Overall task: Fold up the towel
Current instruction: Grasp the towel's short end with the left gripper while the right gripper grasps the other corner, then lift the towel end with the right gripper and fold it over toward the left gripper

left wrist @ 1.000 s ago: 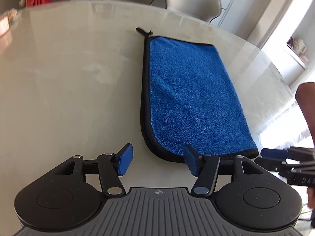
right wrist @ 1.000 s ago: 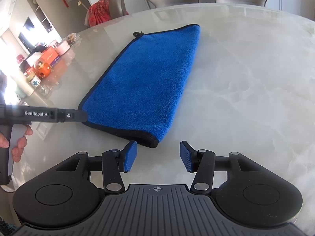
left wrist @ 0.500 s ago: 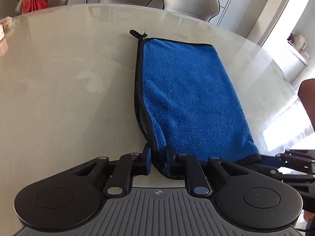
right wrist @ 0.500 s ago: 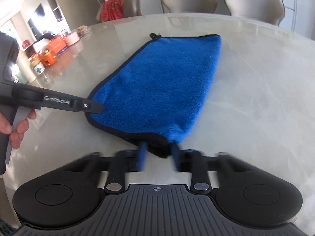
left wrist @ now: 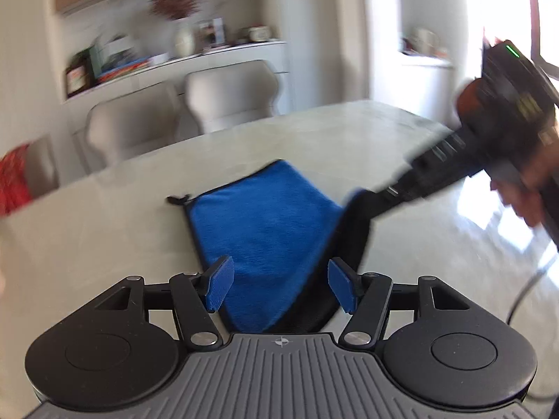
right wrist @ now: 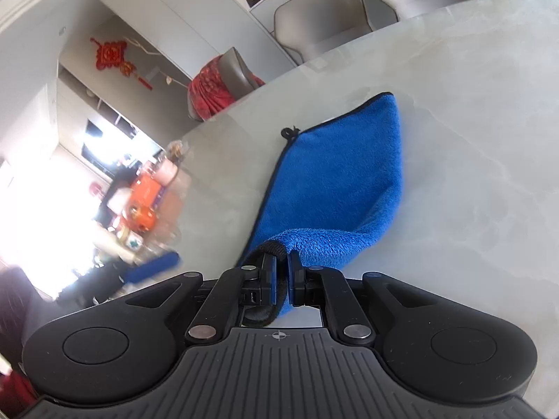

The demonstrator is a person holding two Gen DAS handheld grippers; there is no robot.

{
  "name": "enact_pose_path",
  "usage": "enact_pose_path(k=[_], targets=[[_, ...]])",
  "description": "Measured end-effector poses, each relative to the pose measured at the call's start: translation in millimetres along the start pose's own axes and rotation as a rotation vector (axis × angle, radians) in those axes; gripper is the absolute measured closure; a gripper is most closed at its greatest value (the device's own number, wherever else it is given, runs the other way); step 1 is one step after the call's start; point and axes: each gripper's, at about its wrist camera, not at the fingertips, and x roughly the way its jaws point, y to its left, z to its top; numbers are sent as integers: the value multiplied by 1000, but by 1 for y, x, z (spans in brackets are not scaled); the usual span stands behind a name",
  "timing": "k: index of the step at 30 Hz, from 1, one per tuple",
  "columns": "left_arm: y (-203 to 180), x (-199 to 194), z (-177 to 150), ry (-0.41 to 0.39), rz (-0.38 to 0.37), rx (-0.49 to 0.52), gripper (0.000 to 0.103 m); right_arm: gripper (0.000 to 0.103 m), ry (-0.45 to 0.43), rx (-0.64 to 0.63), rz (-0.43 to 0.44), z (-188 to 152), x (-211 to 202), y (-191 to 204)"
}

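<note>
Towel (right wrist: 342, 181), blue with black trim, lies partly on the pale marble counter (right wrist: 471, 146), its near corner lifted. Your right hand-held gripper (right wrist: 282, 272) is clamped on that corner, cloth bunched between its fingers. Your left hand-held gripper (left wrist: 277, 288) stands spread wide, gripping nothing, with the near edge of the towel lying between its blue pads (left wrist: 218, 288). With one corner carried alone, the fold could likely land skewed, or the thick hem could slip from the pinch. Motion blur smears the left view. No brand or writing is legible on either tool here.
</note>
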Motion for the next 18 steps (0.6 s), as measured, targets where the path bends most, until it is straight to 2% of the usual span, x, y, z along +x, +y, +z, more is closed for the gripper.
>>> enact_pose_path(k=[12, 15, 16, 18], targets=[[-31, 57, -22, 124, -4, 270, 41, 95, -4, 143, 57, 14, 0, -12], [-28, 59, -25, 139, -23, 275, 62, 94, 3, 104, 15, 11, -4, -9], [-25, 60, -25, 148, -27, 272, 74, 93, 11, 74, -9, 9, -5, -6], [-16, 62, -22, 162, -25, 251, 83, 80, 33, -20, -75, 6, -7, 1]])
